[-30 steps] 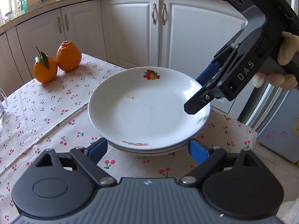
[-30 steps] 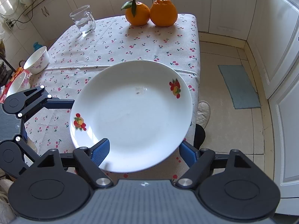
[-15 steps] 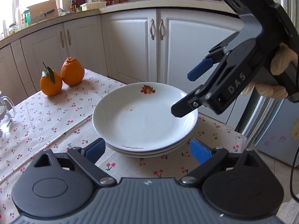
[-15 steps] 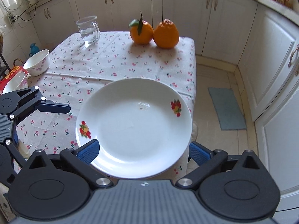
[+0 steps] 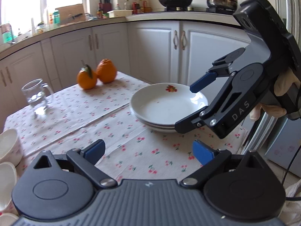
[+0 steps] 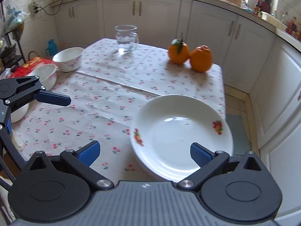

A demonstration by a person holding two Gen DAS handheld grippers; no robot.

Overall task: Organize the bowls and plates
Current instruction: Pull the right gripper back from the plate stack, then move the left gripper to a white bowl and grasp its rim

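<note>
A stack of white plates (image 5: pixel 165 105) with fruit prints rests near the table's corner, also seen in the right wrist view (image 6: pixel 180 137). My right gripper (image 6: pixel 144 150) hovers open just before the stack, nothing between its pads; the left wrist view shows the right gripper (image 5: pixel 188 107) from the side above the plates' rim. My left gripper (image 5: pixel 148 148) is back over the cloth, its jaws opening and empty. White bowls (image 6: pixel 68 58) (image 6: pixel 45 73) stand at the table's far side, close to the left gripper's finger (image 6: pixel 54 98).
The table (image 6: pixel 112 86) wears a cherry-print cloth. Two oranges (image 6: pixel 188 56) and a glass mug (image 6: pixel 126 38) sit at its back edge. A red package (image 6: pixel 32 64) lies beside the bowls. White cabinets ring the table; floor lies beyond the plates.
Both grippers have drawn back and risen from the plate stack. The right gripper's jaws opened wider, and the top plate that lay between them now rests on the stack.
</note>
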